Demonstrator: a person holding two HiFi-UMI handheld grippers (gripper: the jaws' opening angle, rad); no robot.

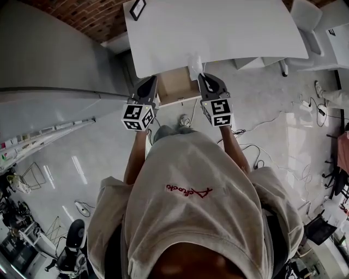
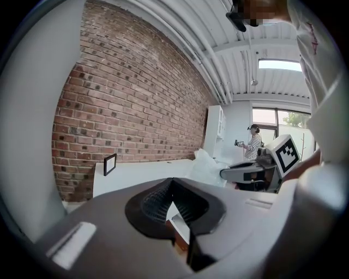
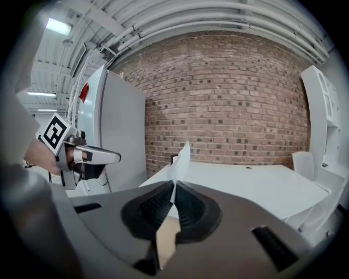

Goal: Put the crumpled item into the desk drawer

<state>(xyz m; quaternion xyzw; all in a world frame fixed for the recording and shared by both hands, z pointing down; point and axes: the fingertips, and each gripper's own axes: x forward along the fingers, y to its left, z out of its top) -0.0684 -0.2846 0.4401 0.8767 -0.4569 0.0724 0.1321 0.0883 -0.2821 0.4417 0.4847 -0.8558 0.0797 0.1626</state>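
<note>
Right gripper (image 3: 174, 186), jaws pressed together on a thin fold of the crumpled item (image 3: 181, 158). The white sheet stands up from the tips, so the grip is a pinch at one edge, likely chosen because the loose bulk then hangs free and can be dropped cleanly. In the head view the same gripper (image 1: 203, 77) carries the crumpled item (image 1: 194, 64) at the front edge of the white desk (image 1: 218, 27), just above and beside the right rear corner of the open drawer (image 1: 175, 86); the item is not yet inside. Left gripper (image 2: 171, 182), jaws brought together with nothing between them, held level with its partner at the drawer's left side (image 1: 150, 82), apparently standing by to steady or push the drawer; from it the crumpled item (image 2: 206, 163) shows pale against the desk. The wooden interior of the drawer looks bare and lies between the two grippers. Farther off: a small picture frame (image 1: 137, 8) at the desk's far corner and a brick wall (image 3: 223, 103).
</note>
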